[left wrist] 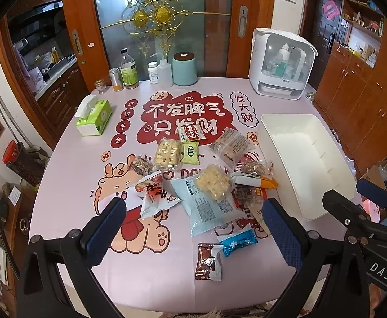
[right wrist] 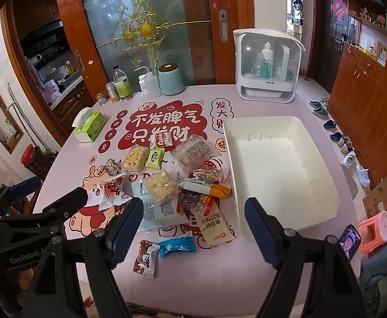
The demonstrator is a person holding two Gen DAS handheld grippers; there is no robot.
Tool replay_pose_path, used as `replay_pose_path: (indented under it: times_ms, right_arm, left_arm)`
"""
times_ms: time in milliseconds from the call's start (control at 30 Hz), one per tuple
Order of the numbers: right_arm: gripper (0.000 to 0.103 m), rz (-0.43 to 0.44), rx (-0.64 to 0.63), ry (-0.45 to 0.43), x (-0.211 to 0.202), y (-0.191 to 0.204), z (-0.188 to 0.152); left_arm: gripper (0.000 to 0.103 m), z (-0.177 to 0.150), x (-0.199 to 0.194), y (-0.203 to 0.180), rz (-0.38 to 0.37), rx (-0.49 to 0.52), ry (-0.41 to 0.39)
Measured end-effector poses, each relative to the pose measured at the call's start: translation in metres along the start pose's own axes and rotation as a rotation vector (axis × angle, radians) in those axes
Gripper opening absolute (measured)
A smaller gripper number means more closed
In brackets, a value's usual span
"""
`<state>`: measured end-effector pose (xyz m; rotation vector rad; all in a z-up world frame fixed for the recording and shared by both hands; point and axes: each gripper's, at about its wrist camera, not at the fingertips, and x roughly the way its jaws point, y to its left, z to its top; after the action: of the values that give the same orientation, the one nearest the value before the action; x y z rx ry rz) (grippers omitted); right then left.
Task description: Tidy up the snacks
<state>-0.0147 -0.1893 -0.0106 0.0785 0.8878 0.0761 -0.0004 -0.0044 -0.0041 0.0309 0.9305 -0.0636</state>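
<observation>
Snacks point(left wrist: 214, 182) beyond both gaping grippers point(left wrist: 193, 217)

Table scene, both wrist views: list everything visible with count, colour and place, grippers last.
snack packets: roughly a dozen or more, mixed colours, loose pile mid-table
blue packet: one, near edge
brown packet: one, brown and white, beside the blue packet
white bin: one, empty, right of the pile
tissue box: one, green, far left
bottles and jars: about six, far edge
teal canister: one, far edge
white cabinet: one, far right corner, bottles inside
table: one, pink printed cover
shoes: several, on the floor at right
left gripper: black, blue pads, open, empty
right gripper: same, open, empty
</observation>
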Motion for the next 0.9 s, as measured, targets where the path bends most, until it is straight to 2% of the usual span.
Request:
replay_pose_path:
  times_ms: [900]
  right_arm:
    - [0.080,0.001,-0.012,-0.011,-0.007,0.013,-0.001]
  left_arm:
    - [0.102,-0.009,-0.006,0.006,0.006,-0.008,-0.001]
